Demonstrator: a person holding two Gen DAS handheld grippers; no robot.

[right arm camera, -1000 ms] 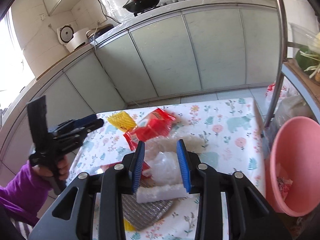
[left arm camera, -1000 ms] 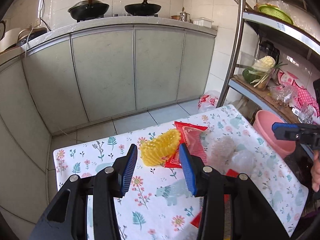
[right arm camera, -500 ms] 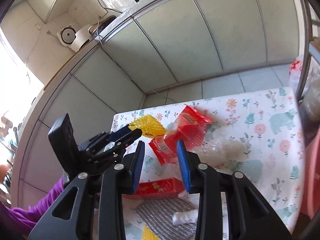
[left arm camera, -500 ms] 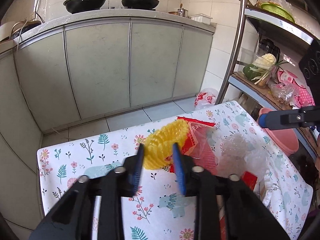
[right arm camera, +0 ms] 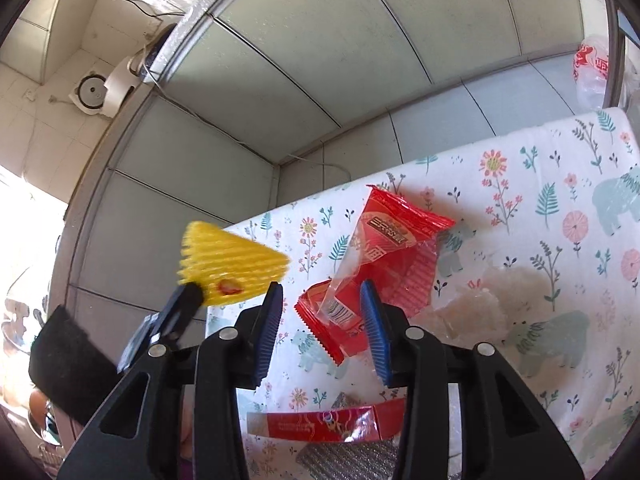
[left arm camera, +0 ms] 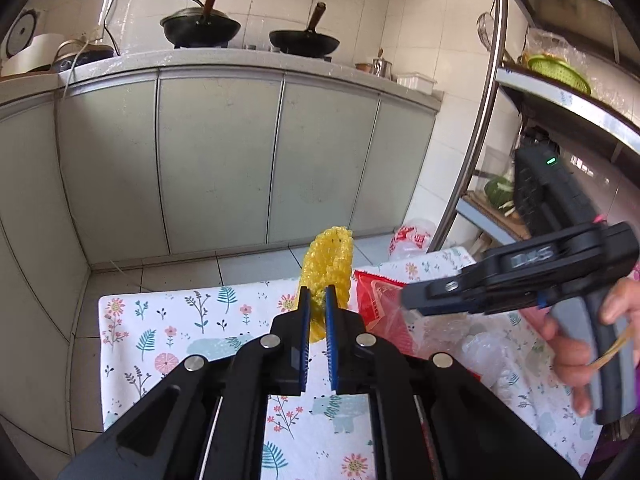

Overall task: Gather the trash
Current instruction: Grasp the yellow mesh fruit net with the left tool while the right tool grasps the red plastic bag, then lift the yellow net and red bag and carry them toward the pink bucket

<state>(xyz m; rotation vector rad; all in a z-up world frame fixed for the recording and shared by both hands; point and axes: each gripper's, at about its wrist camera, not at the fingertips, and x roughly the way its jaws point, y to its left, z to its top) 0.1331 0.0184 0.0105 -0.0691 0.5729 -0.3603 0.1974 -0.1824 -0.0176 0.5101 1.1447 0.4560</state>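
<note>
- A tiled kitchen with pale green cabinets (left arm camera: pixel 216 160) running along the wall, two woks (left arm camera: pixel 200 28) on the stove above them and a metal shelf rack (left arm camera: pixel 560 92) to the right.
- The tabletop (right arm camera: pixel 560 216), under a white cloth printed with flowers and bears, stands in front of the cabinets and carries the scattered trash.
- The left claw (left arm camera: pixel 314 304) is pinched narrow on the yellow foam net (left arm camera: pixel 328 268); the net is lifted clear of the cloth and stands up from the blue pads, its long axis roughly in line with the fingers.
- The right claw (right arm camera: pixel 320 320) is spread wide and holds nothing; it hovers above the tabletop, though how high above it cannot be told.
- The red snack wrapper (right arm camera: pixel 384 256) lies flat on the cloth right ahead of the right claw, its torn lower end showing between the two blue pads. Its long axis runs away from the claw, slanting toward the upper right, so the pads would close across its narrow width.
- The right claw is clearly the nearer one to that wrapper; the left is already occupied with the net.
- A crumpled clear plastic film (right arm camera: pixel 480 300) lies just right of the wrapper.
- A flattened red carton (right arm camera: pixel 332 424) lies nearer still, below the claw, partly on a silvery foil piece (right arm camera: pixel 344 456).
</note>
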